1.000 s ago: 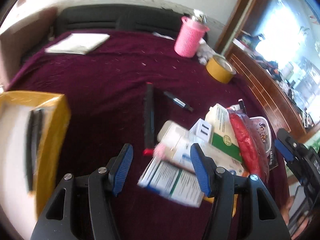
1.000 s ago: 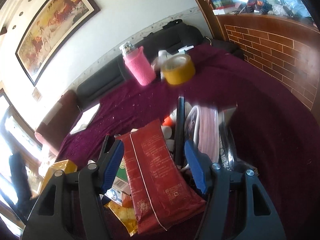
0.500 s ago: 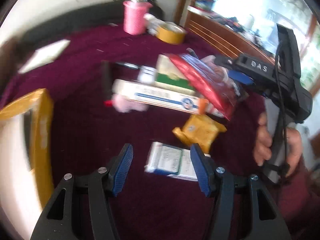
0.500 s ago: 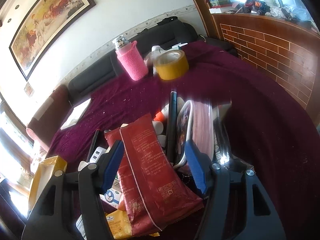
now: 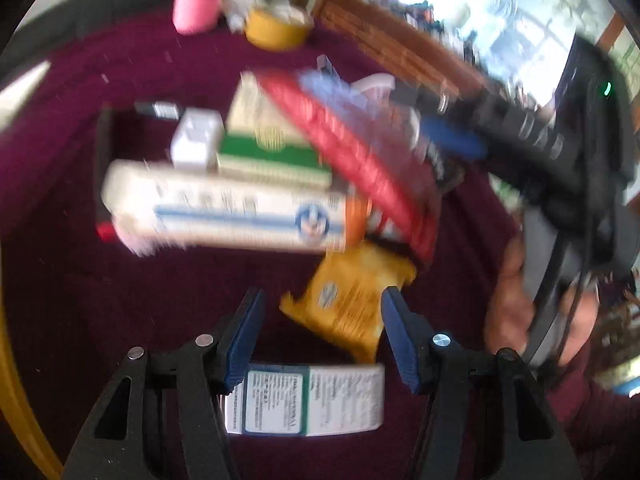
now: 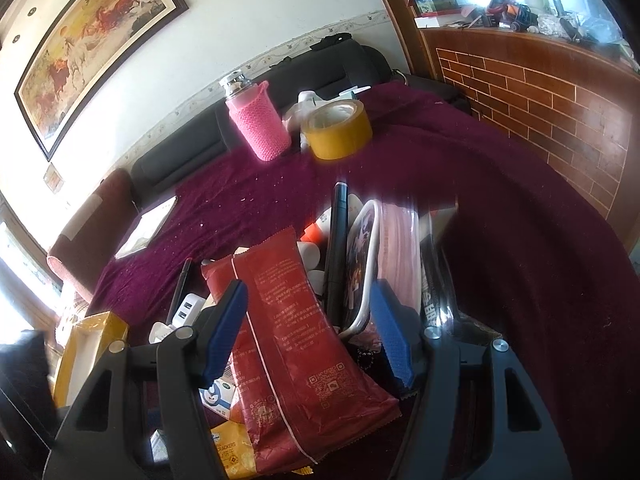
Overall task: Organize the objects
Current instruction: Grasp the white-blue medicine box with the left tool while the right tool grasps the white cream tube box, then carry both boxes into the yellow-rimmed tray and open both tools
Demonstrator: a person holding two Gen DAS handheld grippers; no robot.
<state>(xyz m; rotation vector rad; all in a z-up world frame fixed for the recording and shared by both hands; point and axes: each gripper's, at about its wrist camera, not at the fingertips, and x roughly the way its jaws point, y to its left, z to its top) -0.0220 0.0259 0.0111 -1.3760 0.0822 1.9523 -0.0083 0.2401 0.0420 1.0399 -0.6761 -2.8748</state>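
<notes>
Maroon cloth covers the bench point(image 5: 60, 280). Both tools are held open, gripping nothing: the left tool point(image 5: 322, 336) above a yellow cracker packet point(image 5: 348, 300), the right tool point(image 6: 306, 334) over a red snack packet point(image 6: 296, 340).

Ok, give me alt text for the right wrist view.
An open right gripper hovers over a red snack packet atop a pile of clutter on a maroon cloth. Behind stand a pink-sleeved bottle and a yellow tape roll.

We've got a messy pile on the maroon cloth point(image 6: 500, 208): red snack packet point(image 6: 296, 344) on top, yellow cracker pack point(image 5: 348, 304), white medicine box point(image 5: 312, 400) lying flat nearby.
</notes>
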